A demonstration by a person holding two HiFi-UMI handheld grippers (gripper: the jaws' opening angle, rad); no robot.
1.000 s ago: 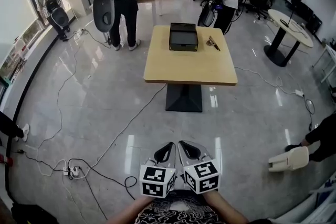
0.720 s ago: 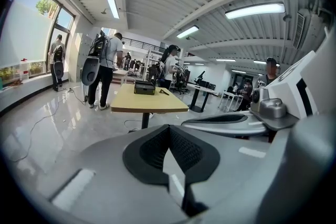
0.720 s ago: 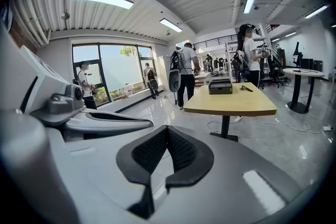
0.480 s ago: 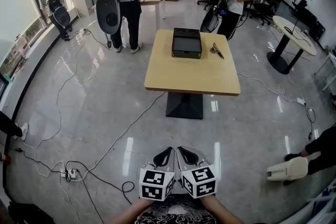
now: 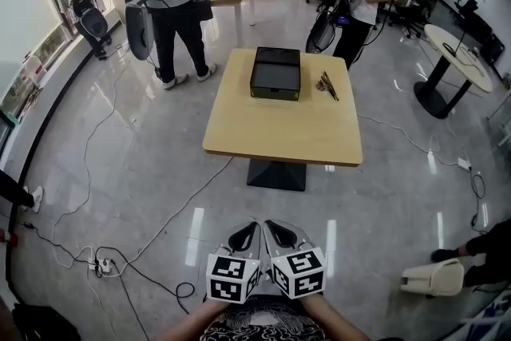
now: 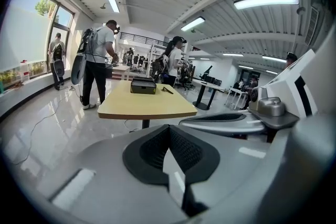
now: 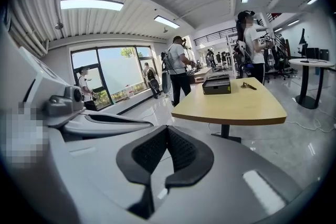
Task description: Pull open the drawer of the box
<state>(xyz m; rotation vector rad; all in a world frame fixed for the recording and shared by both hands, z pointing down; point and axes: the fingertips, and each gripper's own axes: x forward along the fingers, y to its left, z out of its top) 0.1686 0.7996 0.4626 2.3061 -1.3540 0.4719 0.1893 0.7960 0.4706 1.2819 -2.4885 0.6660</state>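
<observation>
Two hand-held grippers, the left gripper [image 5: 246,234] and the right gripper [image 5: 279,231], sit side by side near the person's body. Each has its jaws pressed together on nothing. Well apart, the dark box [image 5: 276,73] rests on the far part of a wooden table [image 5: 279,132].

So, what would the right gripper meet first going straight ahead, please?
Probably the near left corner of the table; only floor lies before the right gripper, though depth is unclear.
</observation>
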